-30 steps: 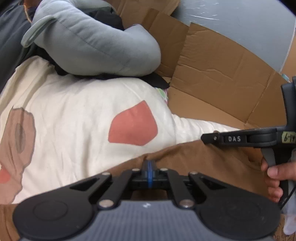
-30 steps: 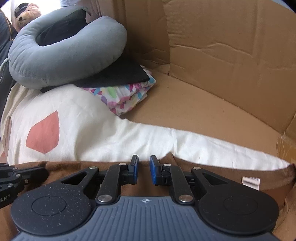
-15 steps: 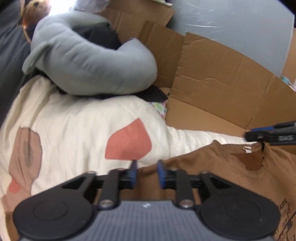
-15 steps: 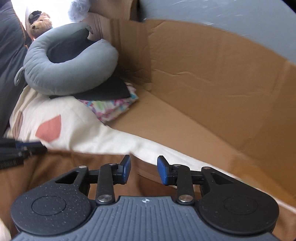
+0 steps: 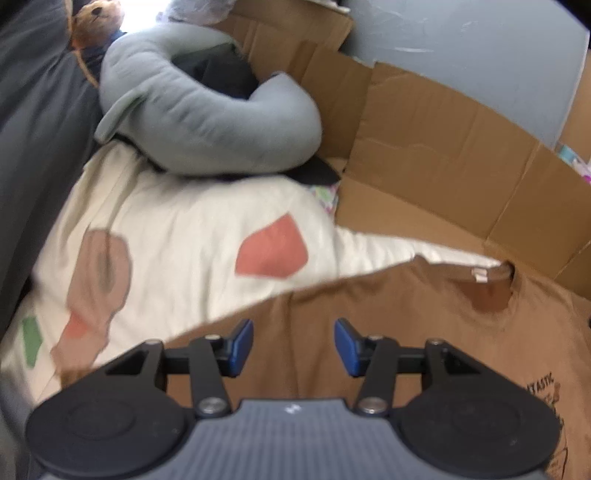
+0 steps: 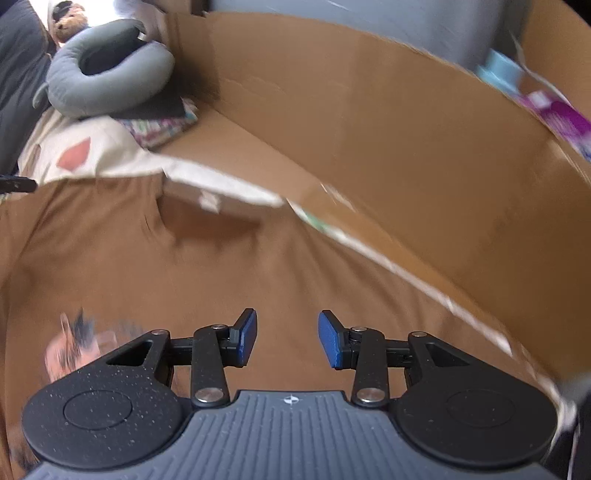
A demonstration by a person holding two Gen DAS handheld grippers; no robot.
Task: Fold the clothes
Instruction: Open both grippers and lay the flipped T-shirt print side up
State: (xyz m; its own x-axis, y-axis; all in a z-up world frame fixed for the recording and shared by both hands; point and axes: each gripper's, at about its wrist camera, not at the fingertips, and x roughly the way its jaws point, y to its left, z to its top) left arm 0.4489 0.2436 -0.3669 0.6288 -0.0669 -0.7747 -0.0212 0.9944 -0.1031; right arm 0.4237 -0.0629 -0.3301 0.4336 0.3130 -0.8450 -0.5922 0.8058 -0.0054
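Note:
A brown T-shirt [image 5: 424,321] with a dark chest print lies spread flat on a cream blanket [image 5: 177,236], its collar and white label toward the cardboard. It also fills the right wrist view [image 6: 207,266]. My left gripper [image 5: 293,345] is open and empty above the shirt's left shoulder area. My right gripper [image 6: 287,338] is open and empty above the shirt's chest. The tip of the left gripper shows at the left edge of the right wrist view [image 6: 16,183].
A cardboard wall [image 5: 443,155] stands behind the shirt and also runs across the right wrist view [image 6: 406,140]. A grey U-shaped pillow [image 5: 207,122] lies on dark and patterned folded clothes [image 6: 162,122] at the far left. A teddy bear [image 5: 94,22] sits behind it.
Both grippers have opened and let go of the brown shirt's top edge. They have pulled back and up, and the shirt now lies spread flat.

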